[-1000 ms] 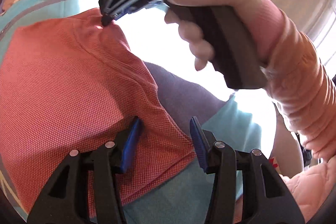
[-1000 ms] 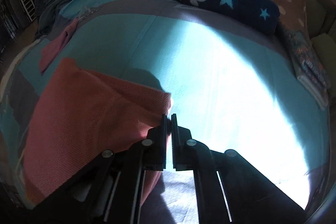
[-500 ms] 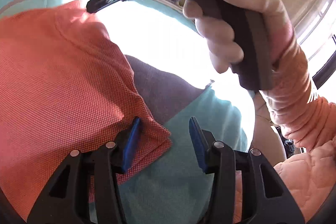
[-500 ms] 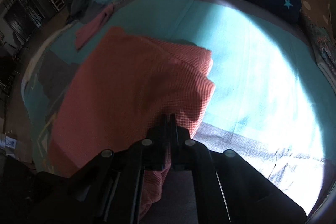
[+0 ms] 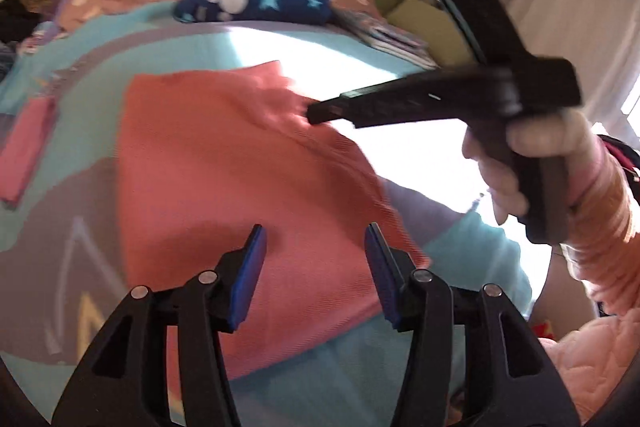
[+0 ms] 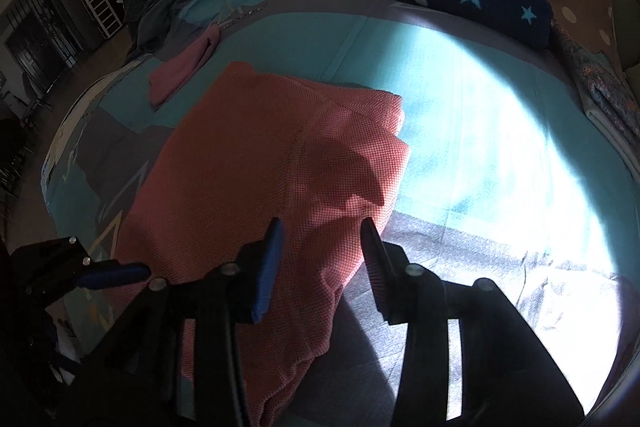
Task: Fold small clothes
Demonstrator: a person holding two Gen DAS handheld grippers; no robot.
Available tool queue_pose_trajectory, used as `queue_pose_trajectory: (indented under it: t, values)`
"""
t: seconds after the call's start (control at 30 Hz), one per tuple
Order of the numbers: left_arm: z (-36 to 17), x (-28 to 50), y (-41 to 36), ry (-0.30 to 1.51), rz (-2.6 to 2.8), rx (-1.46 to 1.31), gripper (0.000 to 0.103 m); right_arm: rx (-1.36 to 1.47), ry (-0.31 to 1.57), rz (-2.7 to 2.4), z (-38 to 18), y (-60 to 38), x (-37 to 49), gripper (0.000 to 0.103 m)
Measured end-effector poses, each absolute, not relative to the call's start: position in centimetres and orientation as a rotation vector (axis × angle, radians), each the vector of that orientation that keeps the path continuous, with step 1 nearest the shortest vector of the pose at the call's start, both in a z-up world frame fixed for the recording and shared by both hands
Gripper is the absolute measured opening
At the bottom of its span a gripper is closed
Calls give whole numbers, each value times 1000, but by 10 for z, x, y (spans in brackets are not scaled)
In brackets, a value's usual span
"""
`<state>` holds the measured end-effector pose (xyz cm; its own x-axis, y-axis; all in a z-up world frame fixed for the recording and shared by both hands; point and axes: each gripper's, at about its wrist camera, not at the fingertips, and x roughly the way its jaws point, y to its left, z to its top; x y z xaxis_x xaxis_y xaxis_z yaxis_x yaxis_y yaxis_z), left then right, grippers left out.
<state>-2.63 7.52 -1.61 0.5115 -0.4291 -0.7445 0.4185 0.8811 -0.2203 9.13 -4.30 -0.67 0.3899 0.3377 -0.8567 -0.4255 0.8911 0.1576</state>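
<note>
My left gripper (image 5: 316, 267) jaws apart over coral garment (image 5: 224, 163); my right gripper (image 6: 320, 251) apart too, pink cloth (image 6: 182, 69) at 10 o'clock.

A: What is lying ahead of the left gripper (image 5: 316, 267)?
B: A coral garment (image 5: 224, 163) is lying on a teal bedspread (image 5: 96, 115); the gripper's blue-padded jaws are standing apart above it.
A: And the other one?
B: The right gripper (image 5: 316, 115) is touching the garment's far edge, gripped by a hand (image 5: 516, 163).
</note>
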Motion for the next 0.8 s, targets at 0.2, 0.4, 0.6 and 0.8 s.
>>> queue_pose_trajectory:
  t: [0.2, 0.4, 0.6, 0.8]
  values:
    - [-16, -22, 95, 890, -416, -20, 58, -108, 1064, 530, -6, -30, 73, 41]
    - [-17, -26, 108, 891, -371, -17, 61, -111, 1064, 547, -3, -25, 64, 43]
    - [-16, -23, 112, 890, -352, -22, 65, -68, 1098, 525, -11, -37, 73, 44]
    - [-20, -18, 119, 903, -330, -31, 66, -77, 1106, 511, -16, -38, 75, 47]
